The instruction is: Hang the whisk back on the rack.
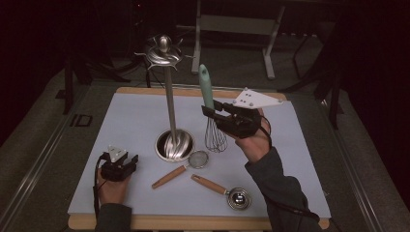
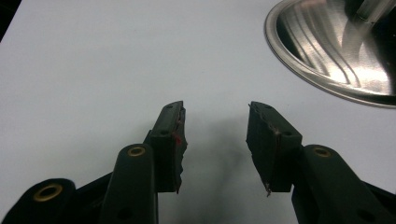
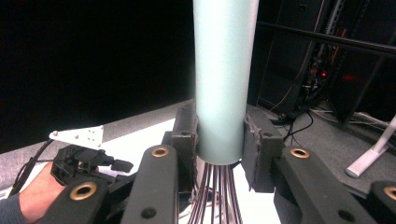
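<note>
Right gripper (image 1: 212,112) clamps whisk (image 1: 211,113) (no readable label); left gripper (image 1: 126,160) spread, holding nothing.

high view looks down over the mat (image 1: 121,125); both gripper views sit close behind their fingers, sharing it.

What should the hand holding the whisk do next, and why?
Probably lift the whisk toward the hooks atop the utensil stand. The right gripper is shut on its mint handle, upright, wires off the mat, and its top sits below the hooks.
</note>
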Motion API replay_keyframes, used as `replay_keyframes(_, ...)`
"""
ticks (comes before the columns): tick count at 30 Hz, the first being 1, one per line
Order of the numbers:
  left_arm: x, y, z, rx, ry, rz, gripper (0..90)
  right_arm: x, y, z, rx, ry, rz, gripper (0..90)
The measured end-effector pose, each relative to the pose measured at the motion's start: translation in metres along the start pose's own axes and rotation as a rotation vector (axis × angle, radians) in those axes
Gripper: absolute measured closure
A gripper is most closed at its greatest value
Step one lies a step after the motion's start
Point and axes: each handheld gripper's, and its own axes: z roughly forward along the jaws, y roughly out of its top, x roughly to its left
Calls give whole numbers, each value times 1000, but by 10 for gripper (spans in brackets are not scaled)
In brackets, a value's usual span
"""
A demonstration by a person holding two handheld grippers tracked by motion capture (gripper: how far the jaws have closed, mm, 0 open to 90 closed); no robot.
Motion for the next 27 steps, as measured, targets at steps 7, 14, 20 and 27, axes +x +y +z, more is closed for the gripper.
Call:
replay_keyframes(7, 0, 0, 0, 2, 0, 1, 569, 3, 3, 4, -2, 10, -7, 695)
replay_keyframes(14, 0, 0, 0, 1, 1, -3, 568, 7, 5, 9, 1, 20, -13, 695)
replay_keyframes(20, 0, 0, 0, 0, 1, -3, 568, 11, 7, 15, 1, 33, -13, 695)
replay_keyframes(27, 0, 0, 0, 0, 2, -4, 567, 16, 11, 19, 2, 46, -24, 695)
